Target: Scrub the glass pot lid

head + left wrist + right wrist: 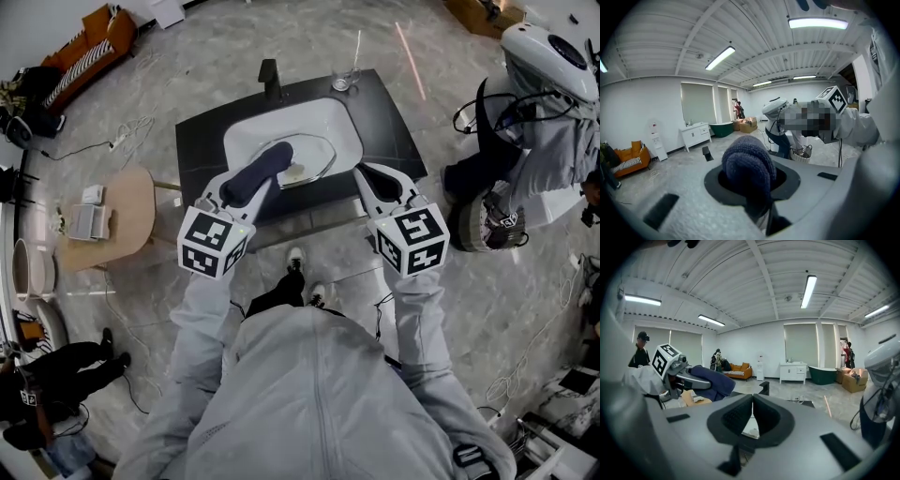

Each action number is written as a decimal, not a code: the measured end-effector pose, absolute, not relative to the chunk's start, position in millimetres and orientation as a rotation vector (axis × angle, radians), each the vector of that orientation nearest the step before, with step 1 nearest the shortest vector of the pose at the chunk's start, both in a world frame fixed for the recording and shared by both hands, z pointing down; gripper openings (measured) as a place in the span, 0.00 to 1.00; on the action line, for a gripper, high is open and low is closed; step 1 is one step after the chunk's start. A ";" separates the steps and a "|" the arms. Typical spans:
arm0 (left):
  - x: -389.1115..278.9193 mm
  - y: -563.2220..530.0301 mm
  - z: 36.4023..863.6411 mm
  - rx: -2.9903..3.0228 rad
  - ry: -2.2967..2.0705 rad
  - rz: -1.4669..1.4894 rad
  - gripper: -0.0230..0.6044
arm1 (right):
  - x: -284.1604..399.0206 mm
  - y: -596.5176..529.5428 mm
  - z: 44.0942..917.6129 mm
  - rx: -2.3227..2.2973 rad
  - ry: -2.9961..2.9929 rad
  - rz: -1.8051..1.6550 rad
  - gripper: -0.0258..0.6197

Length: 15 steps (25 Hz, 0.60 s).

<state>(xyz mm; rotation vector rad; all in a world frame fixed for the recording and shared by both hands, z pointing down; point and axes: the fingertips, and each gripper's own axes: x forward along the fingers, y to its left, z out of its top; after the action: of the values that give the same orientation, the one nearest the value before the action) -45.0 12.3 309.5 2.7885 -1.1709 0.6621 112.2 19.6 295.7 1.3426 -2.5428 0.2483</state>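
Navy cloth in left gripper half-hides glass lid.

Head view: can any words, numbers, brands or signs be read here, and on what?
No readable words, numbers or brands.
White marker cube at left: black square pattern only, no letters.
White marker cube at right: the same.
Small items on the round wooden side table: too small to read.

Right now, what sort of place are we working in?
Probably a big open studio or showroom, not a home kitchen: a freestanding sink counter, an orange sofa and a green bathtub share one floor.
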 end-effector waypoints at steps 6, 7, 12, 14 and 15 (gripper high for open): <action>-39.9 -18.1 324.0 2.780 -1.157 0.671 0.18 | 119.2 -7.4 312.1 1.336 -2.516 0.271 0.09; -40.3 -24.4 327.2 2.774 -1.157 0.671 0.18 | 119.3 -13.4 314.5 1.333 -2.513 0.275 0.09; -42.7 -59.1 344.6 2.741 -1.162 0.677 0.18 | 124.9 -48.6 327.3 1.362 -2.472 0.299 0.09; -45.9 -69.4 355.7 2.725 -1.154 0.694 0.18 | 126.3 -62.3 337.0 1.373 -2.448 0.319 0.09; -47.7 -74.5 360.7 2.717 -1.150 0.704 0.18 | 126.4 -68.4 341.9 1.373 -2.436 0.329 0.09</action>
<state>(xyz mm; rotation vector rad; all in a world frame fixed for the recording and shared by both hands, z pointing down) -47.7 -74.5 360.7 2.7170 -1.1501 0.7043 126.4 -68.4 341.9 1.3729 -2.4360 0.3288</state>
